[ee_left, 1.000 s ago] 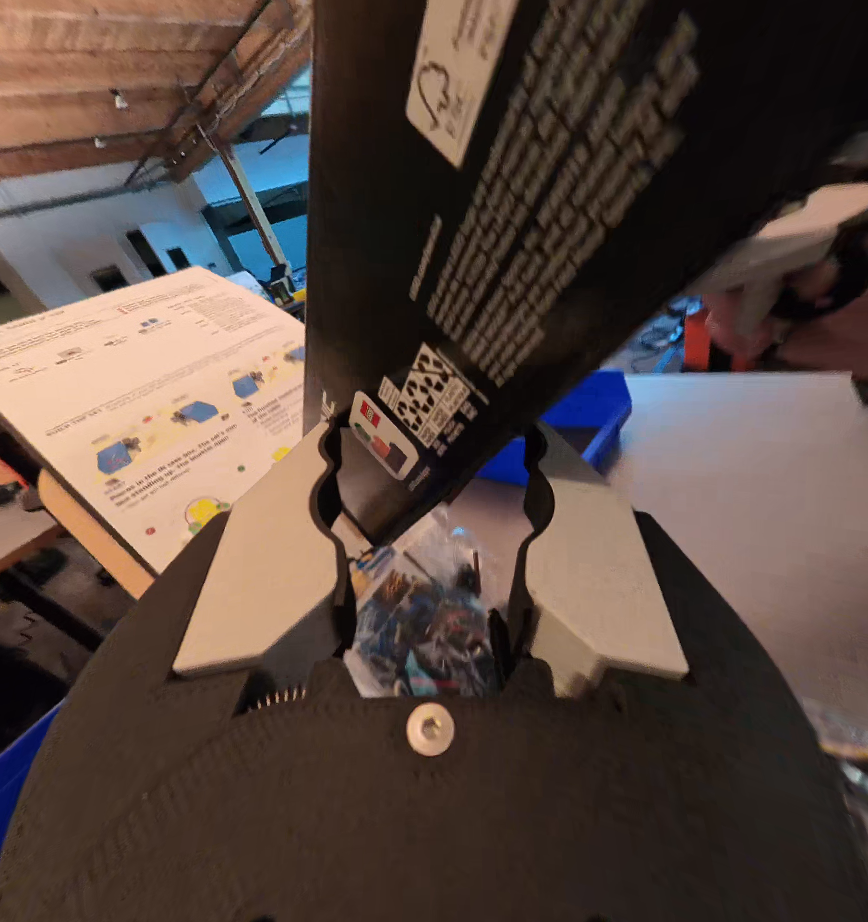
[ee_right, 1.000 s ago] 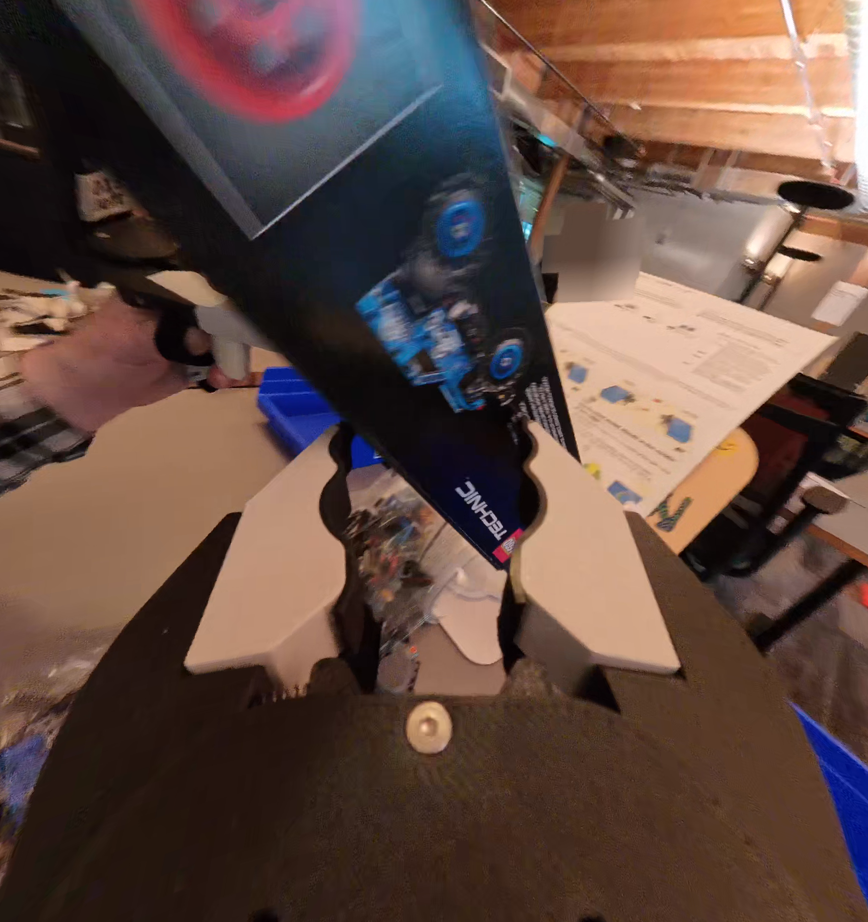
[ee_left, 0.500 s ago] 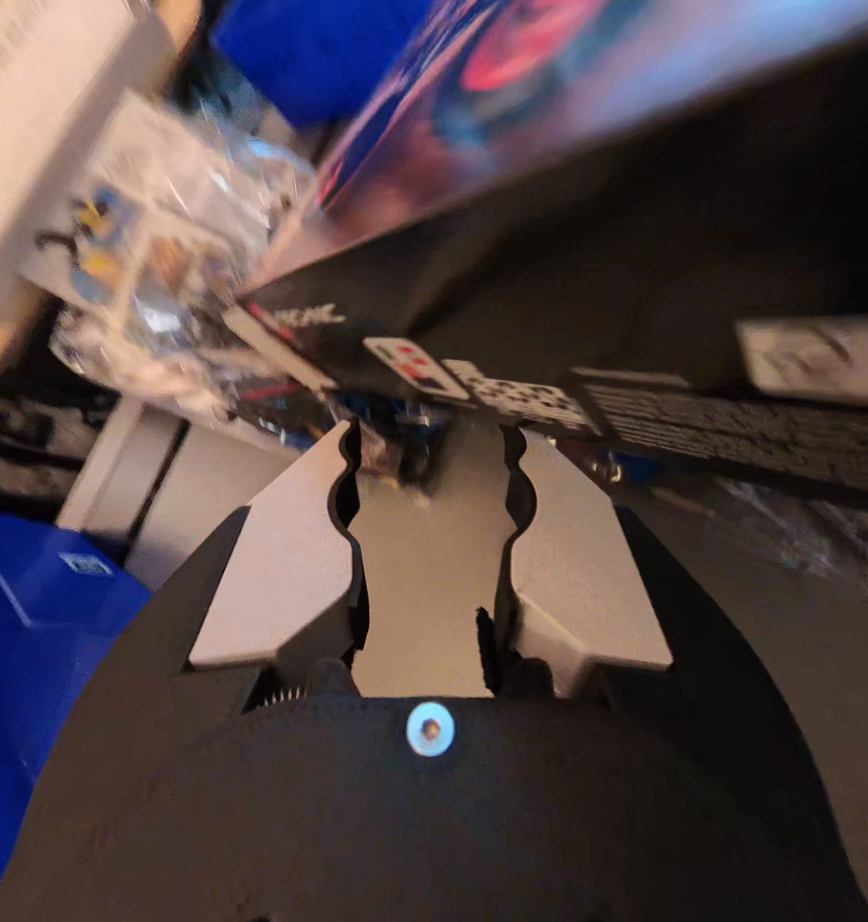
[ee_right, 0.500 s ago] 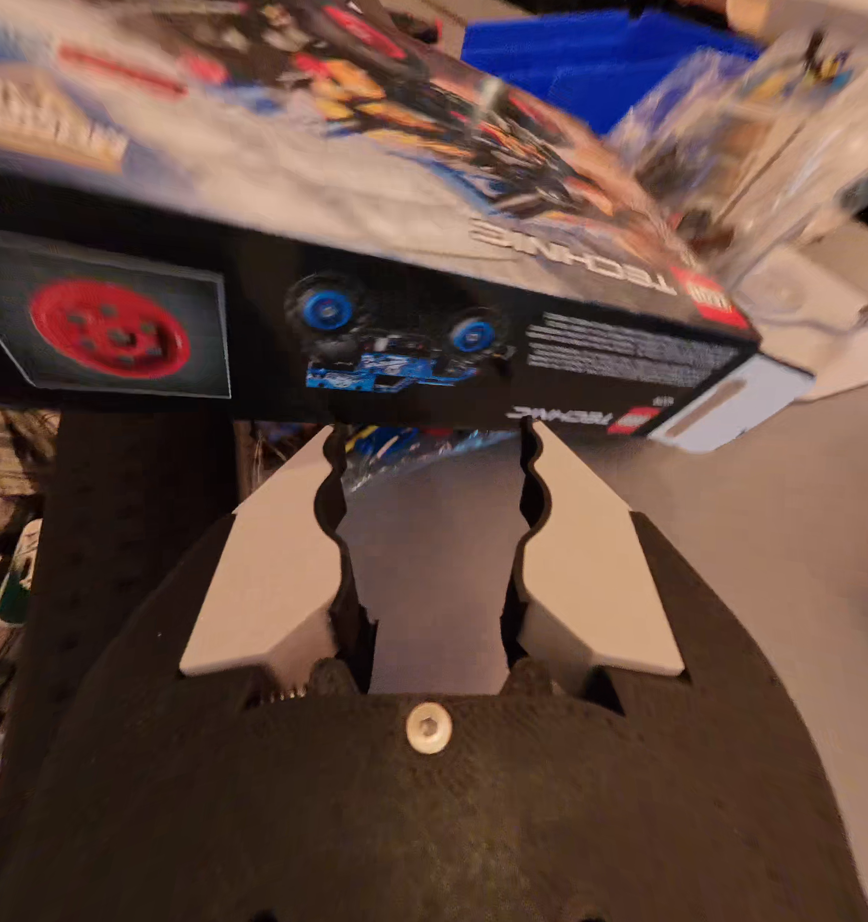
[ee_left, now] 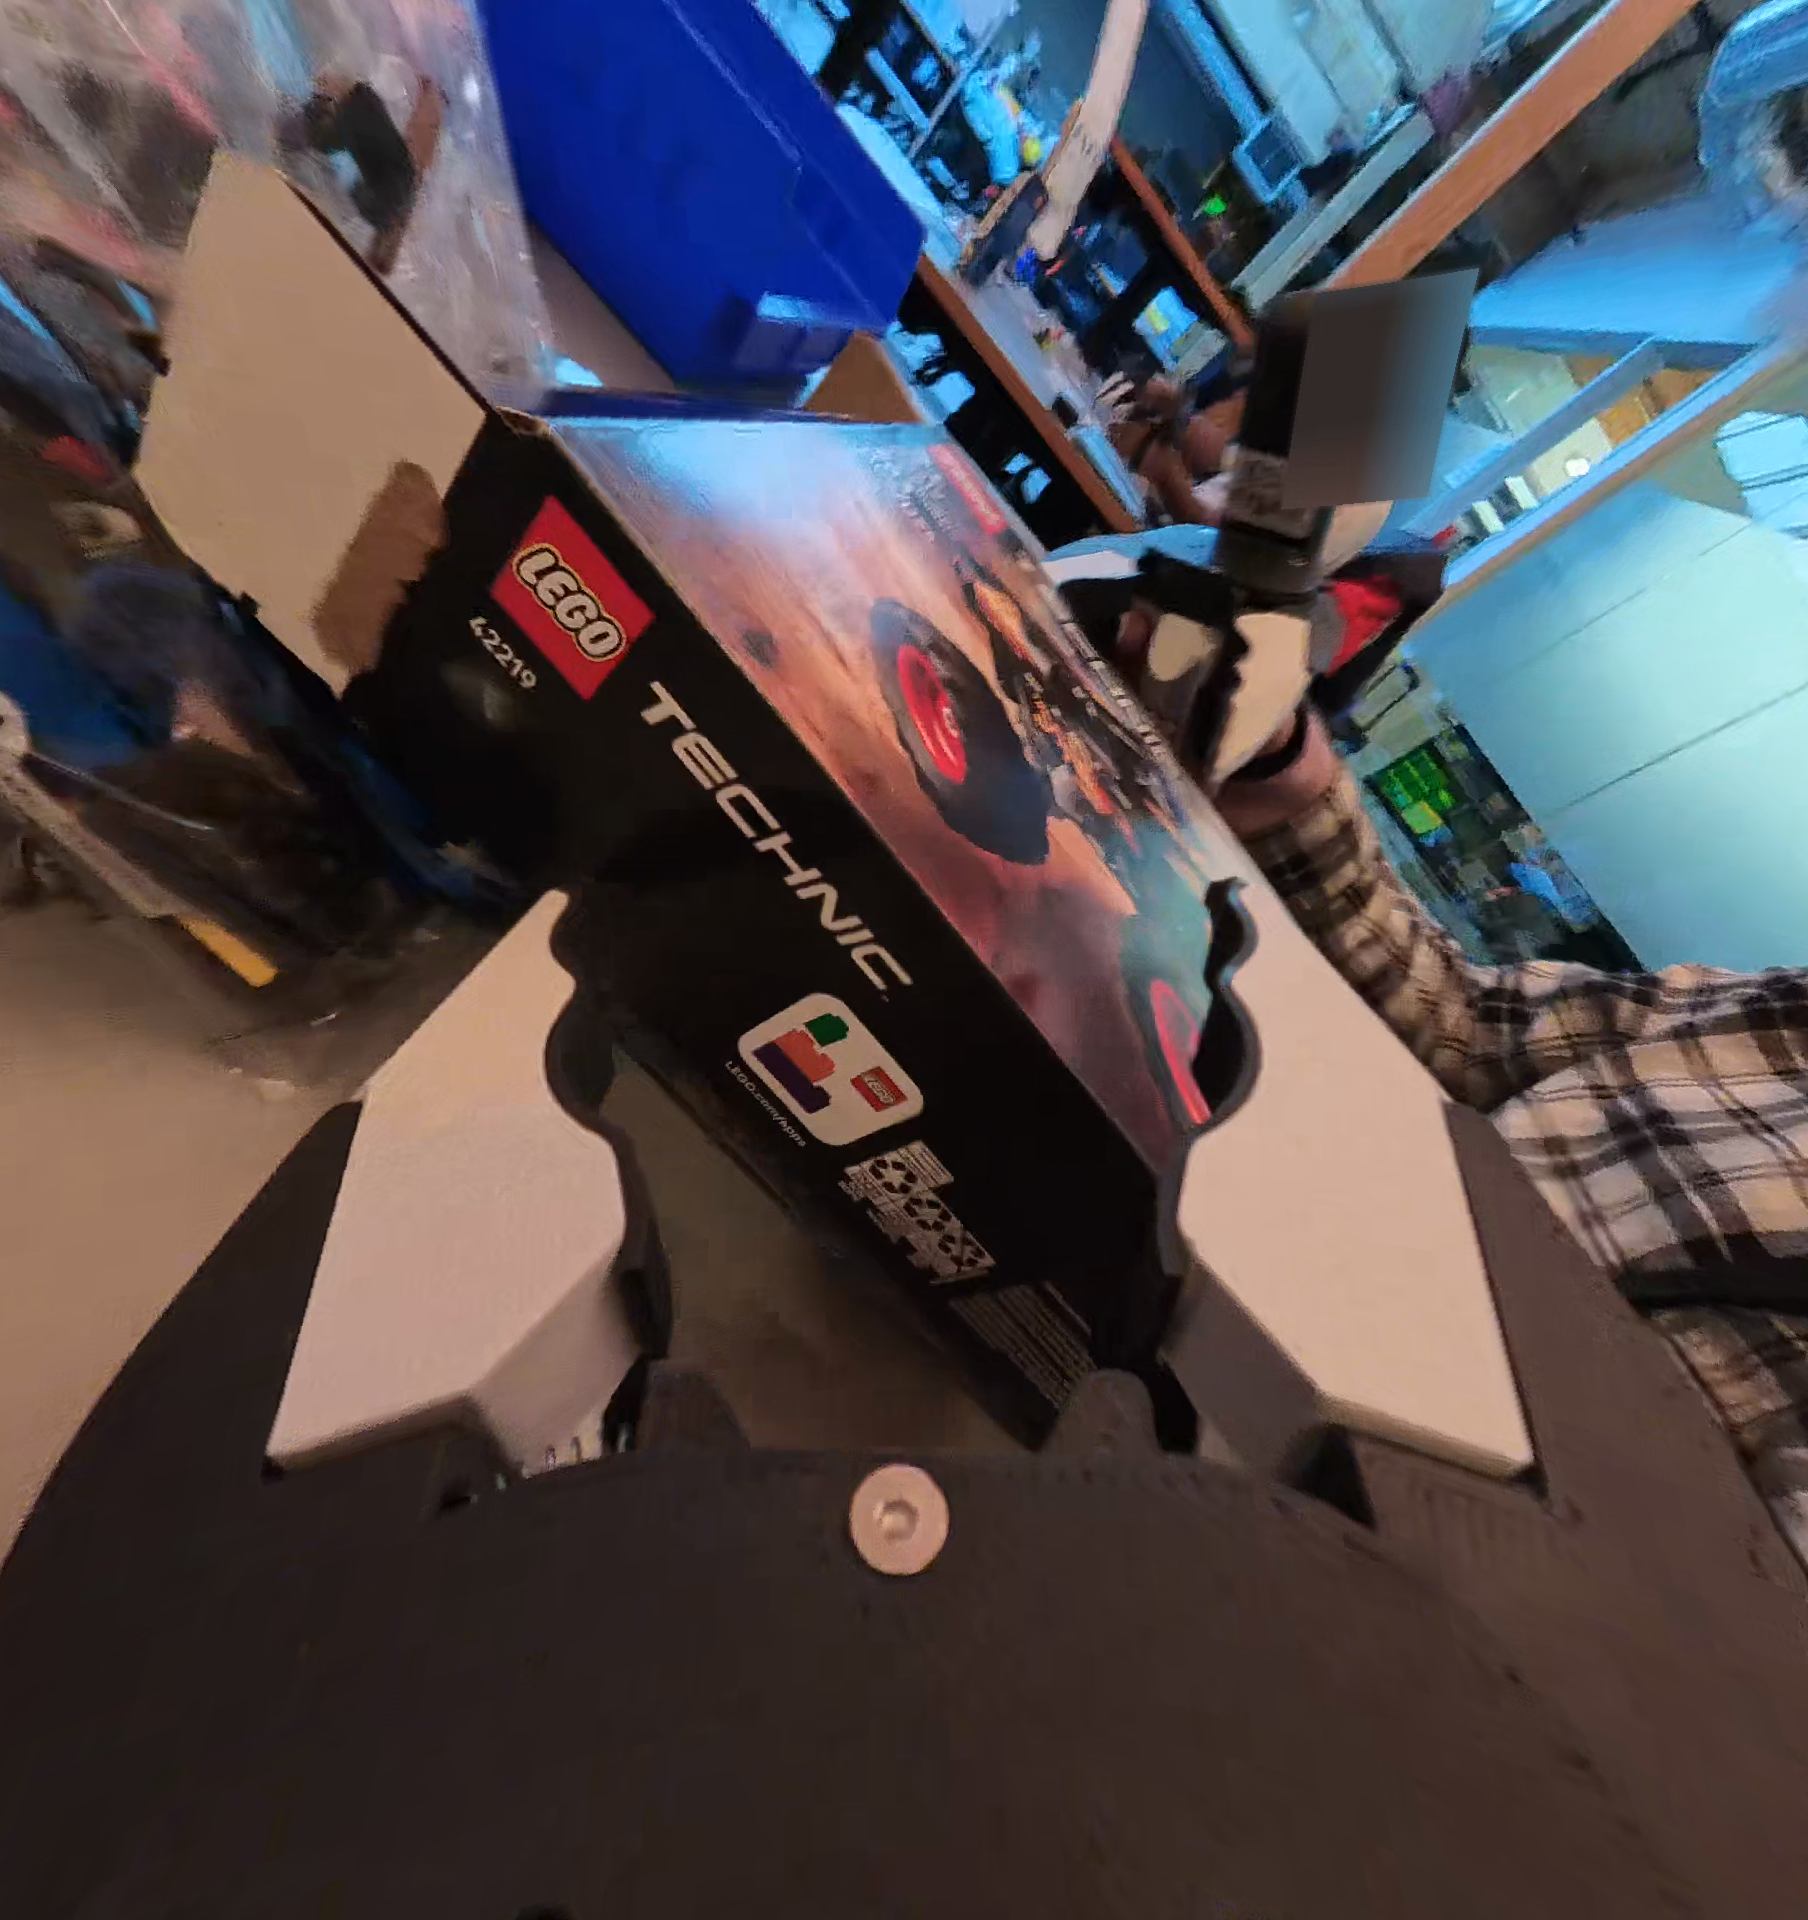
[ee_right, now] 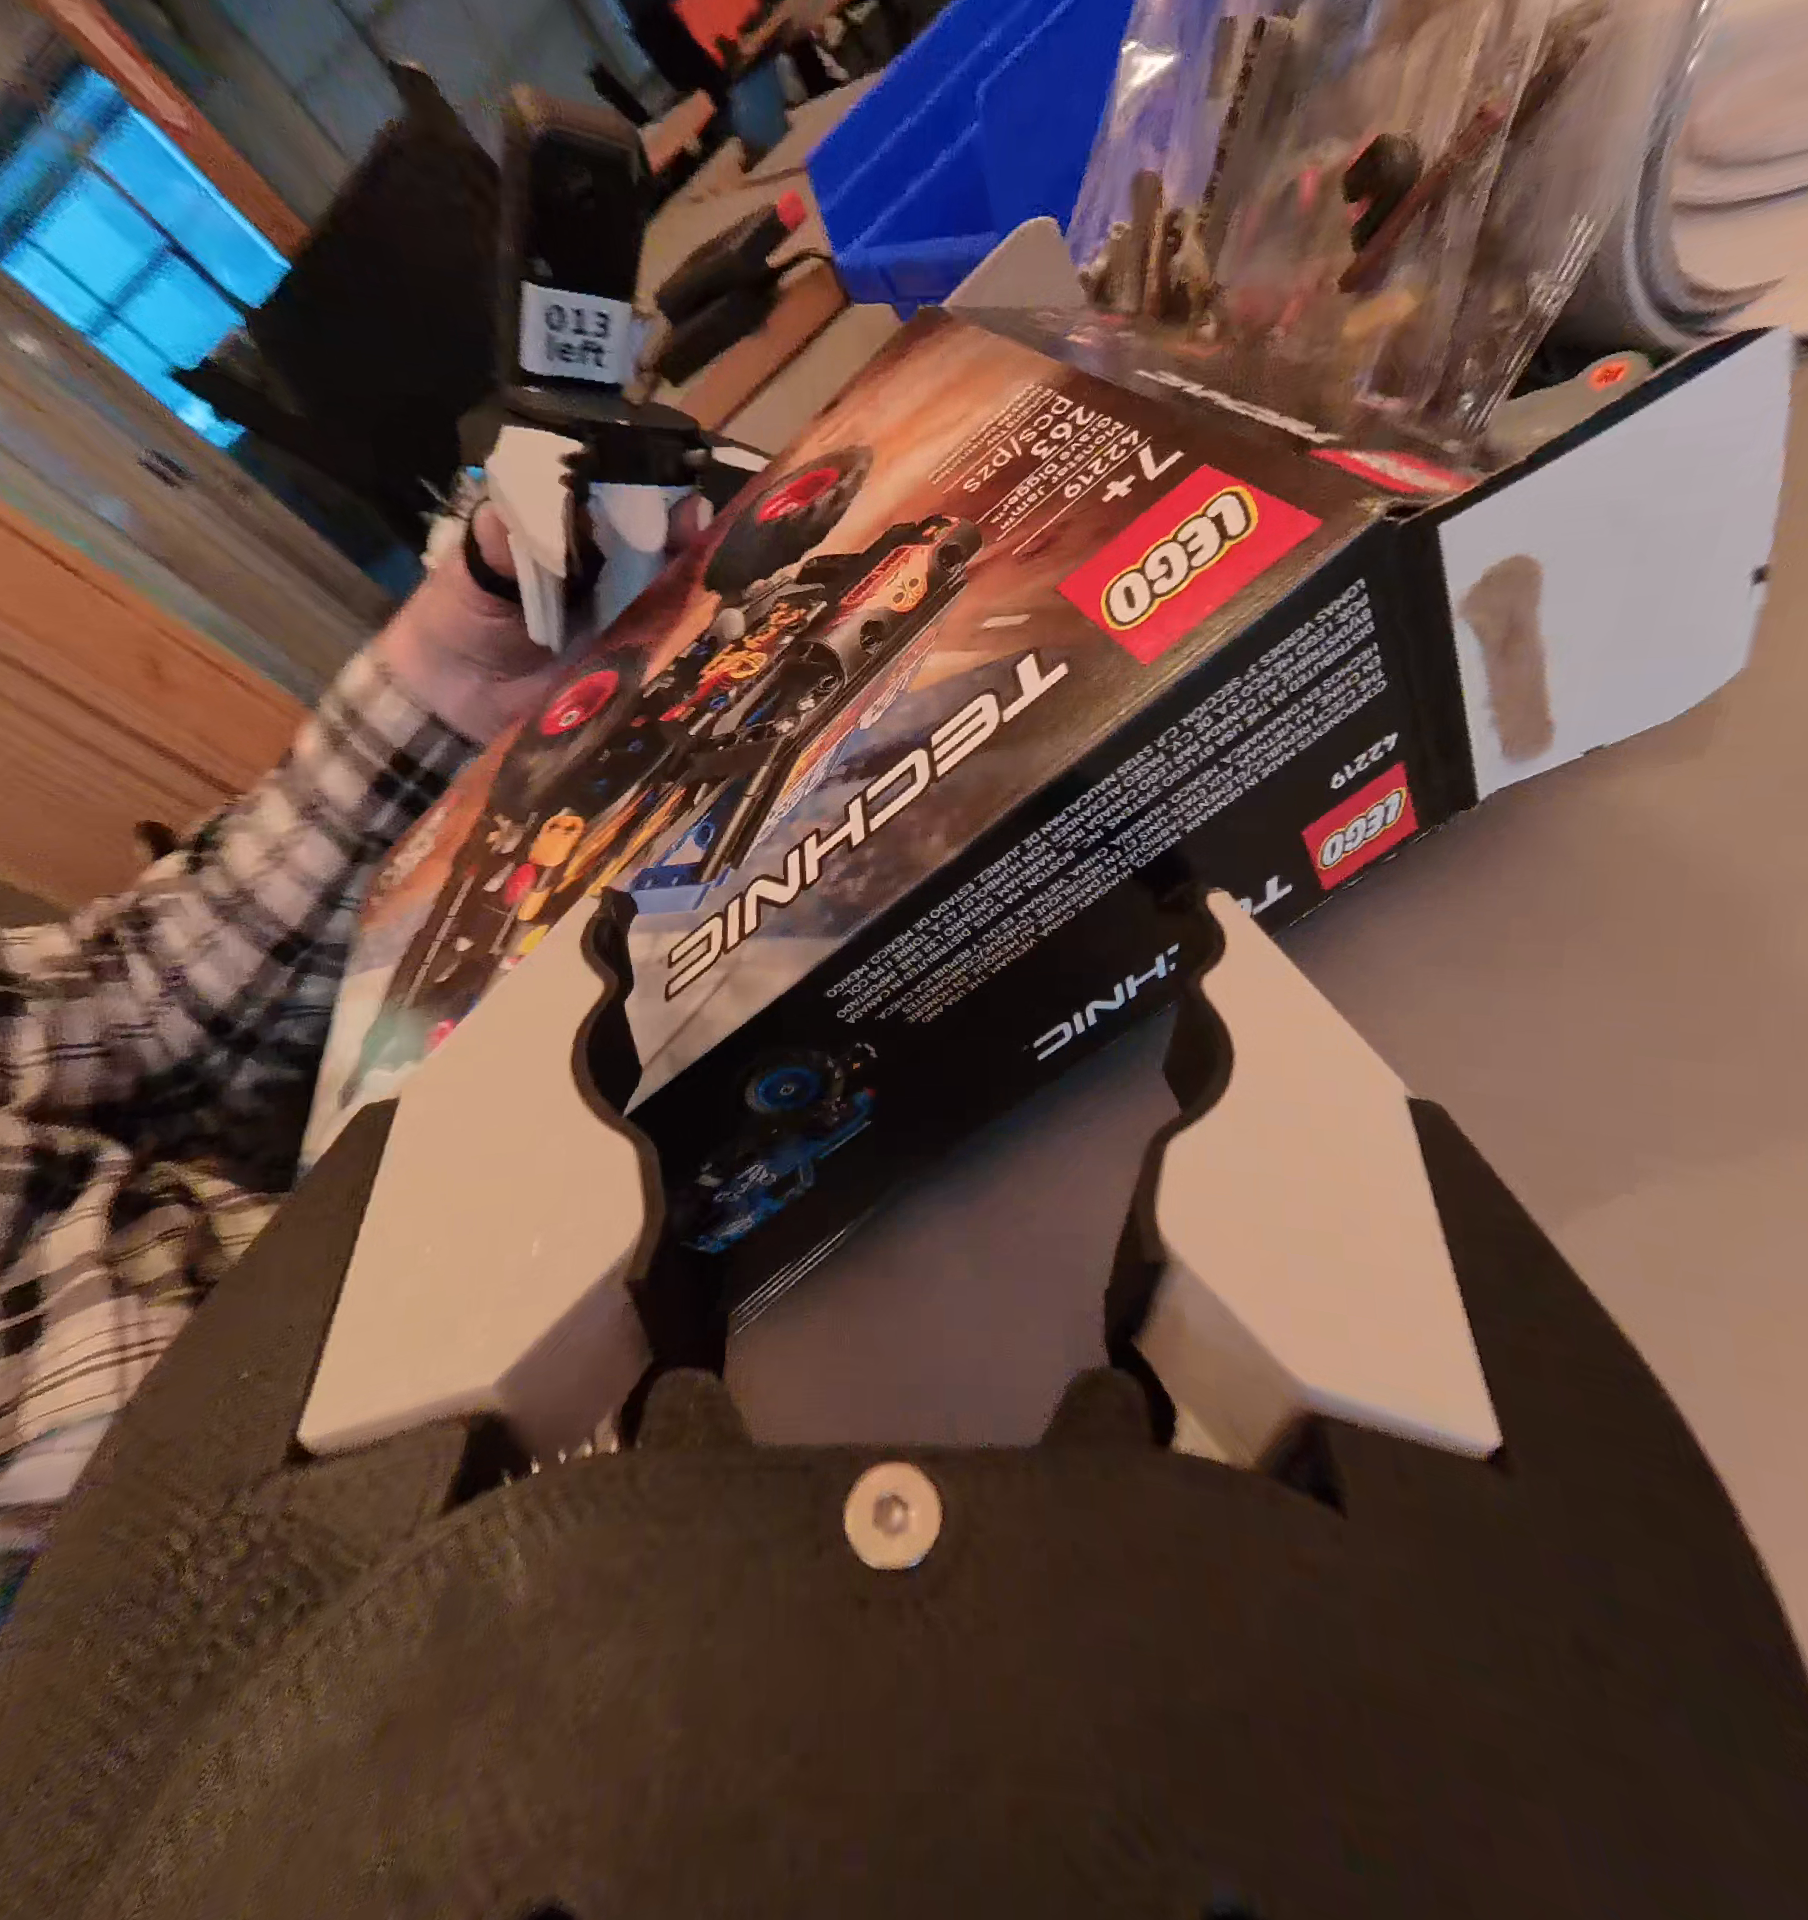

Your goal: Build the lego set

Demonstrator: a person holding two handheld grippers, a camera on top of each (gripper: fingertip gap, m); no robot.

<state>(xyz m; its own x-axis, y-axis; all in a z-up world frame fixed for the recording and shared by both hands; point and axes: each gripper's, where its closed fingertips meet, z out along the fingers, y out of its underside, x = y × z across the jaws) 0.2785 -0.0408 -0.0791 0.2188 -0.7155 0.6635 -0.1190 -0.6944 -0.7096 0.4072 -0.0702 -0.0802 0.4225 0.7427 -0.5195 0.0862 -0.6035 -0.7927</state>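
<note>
A black lego set box [ee_left: 734,748] lies flat on the grey table [ee_left: 100,1091], its white end flap [ee_left: 287,416] open. My left gripper [ee_left: 900,904] is open wide, its jaws astride one near corner of the box. My right gripper [ee_right: 908,904] is open wide astride another corner of the box [ee_right: 983,623]. Each gripper shows in the other's view at the box's far edge: the right one [ee_left: 1222,675], the left one [ee_right: 588,530]. Clear bags of lego parts [ee_right: 1326,187] lie past the open flap [ee_right: 1606,561]; they are blurred in the left wrist view [ee_left: 100,623].
A blue bin [ee_left: 692,187] stands behind the box, also in the right wrist view [ee_right: 962,135]. A white paper stack [ee_right: 1773,156] lies by the bags. A person's plaid sleeves [ee_left: 1658,1122] [ee_right: 152,987] reach along the box. Bare table [ee_right: 1606,987] lies right of the box.
A second ago both grippers held the box up on a slant above the bags. Now the box lies flat on the table and both pairs of jaws stand wider apart around it.
</note>
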